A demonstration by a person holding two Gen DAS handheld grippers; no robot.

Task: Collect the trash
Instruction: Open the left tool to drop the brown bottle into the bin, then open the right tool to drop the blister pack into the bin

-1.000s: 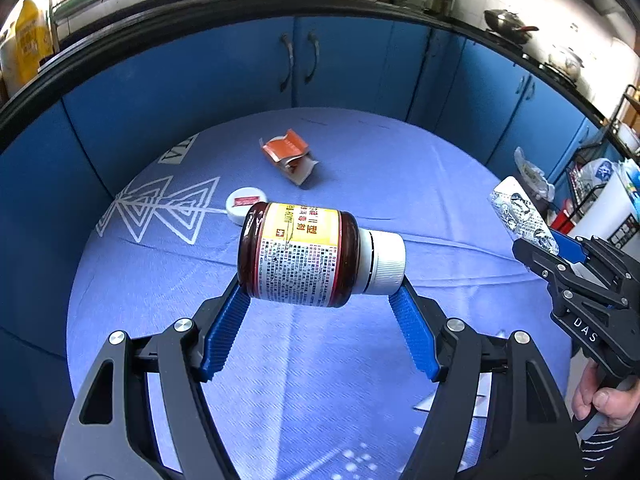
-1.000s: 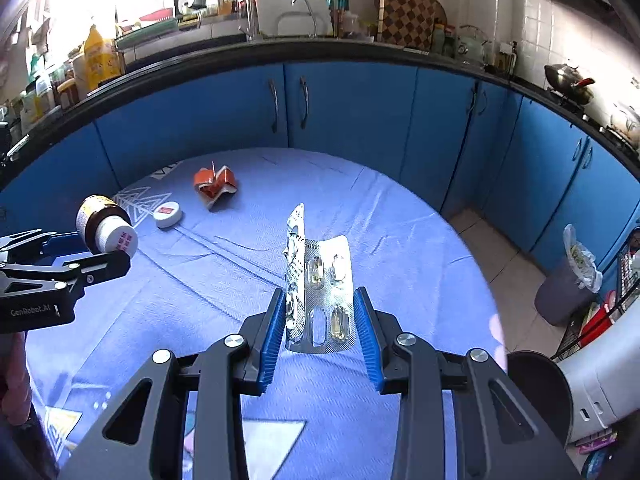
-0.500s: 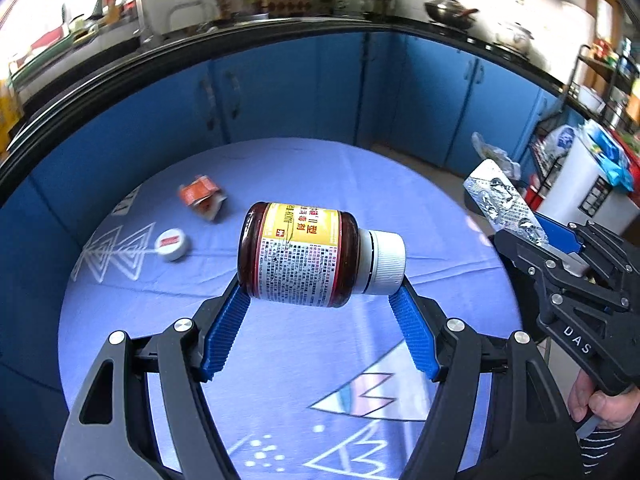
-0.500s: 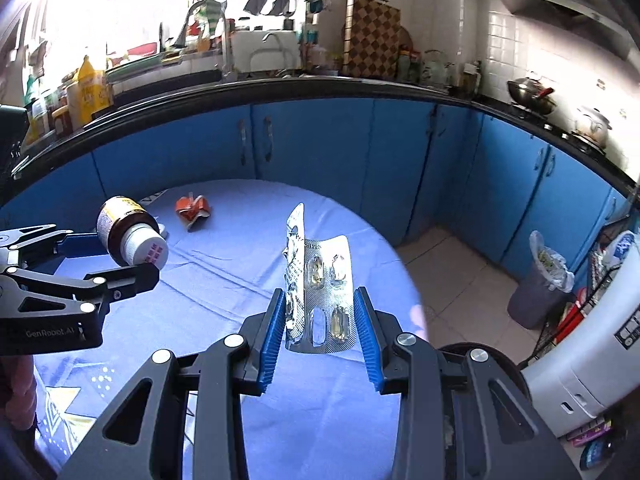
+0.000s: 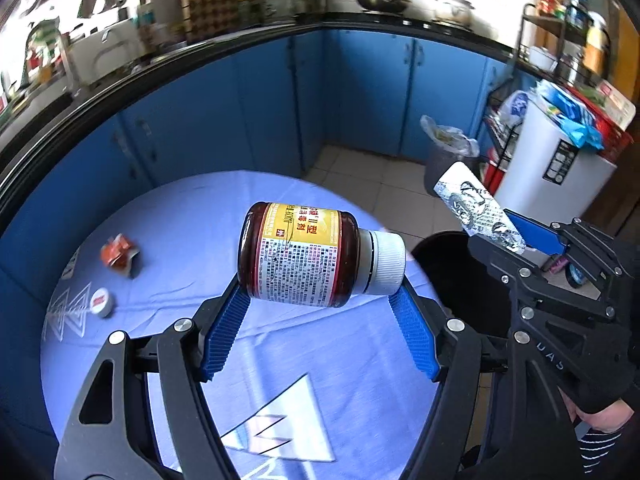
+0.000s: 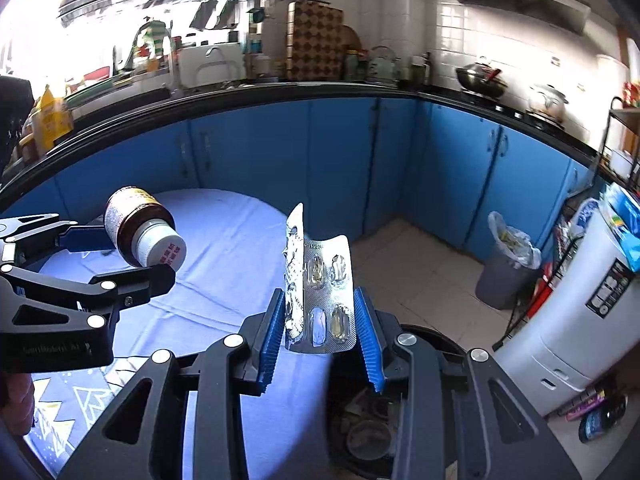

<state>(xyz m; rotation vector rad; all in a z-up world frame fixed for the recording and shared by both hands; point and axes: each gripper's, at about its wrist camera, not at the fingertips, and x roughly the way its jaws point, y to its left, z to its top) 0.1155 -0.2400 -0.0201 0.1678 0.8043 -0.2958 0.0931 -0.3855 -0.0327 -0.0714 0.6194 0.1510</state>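
Observation:
My left gripper (image 5: 320, 300) is shut on a brown medicine bottle (image 5: 304, 258) with a yellow label and white cap, held sideways above the table's right edge. It also shows in the right wrist view (image 6: 140, 232). My right gripper (image 6: 320, 320) is shut on a silver blister pack (image 6: 320, 280), held upright over the rim of a black trash bin (image 6: 432, 336). In the left wrist view the blister pack (image 5: 476, 208) sticks out of the right gripper above the black bin (image 5: 452, 264).
A round table with a blue cloth (image 5: 168, 248) carries a crumpled orange wrapper (image 5: 118, 254) and a small white lid (image 5: 102, 302). A grey lined bin (image 6: 508, 272) and a white appliance (image 6: 580, 320) stand on the floor. Blue cabinets (image 6: 340, 160) run behind.
Both grippers have swung right with their loads, from over the table towards its right edge. The black bin has come into view below the right gripper.

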